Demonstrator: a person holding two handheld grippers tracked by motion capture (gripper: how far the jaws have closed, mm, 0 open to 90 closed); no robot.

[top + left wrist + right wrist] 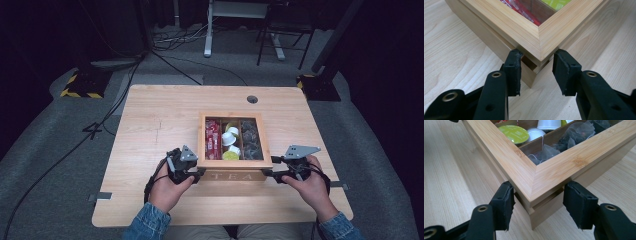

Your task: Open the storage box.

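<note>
Straddling the near corners of the bamboo tea box [234,175], my left gripper [536,72] and right gripper [536,202] both gape, unclamped. Bare pale-grained table [150,125] spreads either side; the mitred lid sits slightly raised.

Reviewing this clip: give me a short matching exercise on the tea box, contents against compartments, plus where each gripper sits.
Things:
1. red packets
2. white and green capsules
3. dark tea bags
4. left gripper

Places:
A. middle compartment
B. at the tea box's near left corner
C. right compartment
D. left compartment

Pairs: 1-D, 2-A, 3-C, 4-B
</note>
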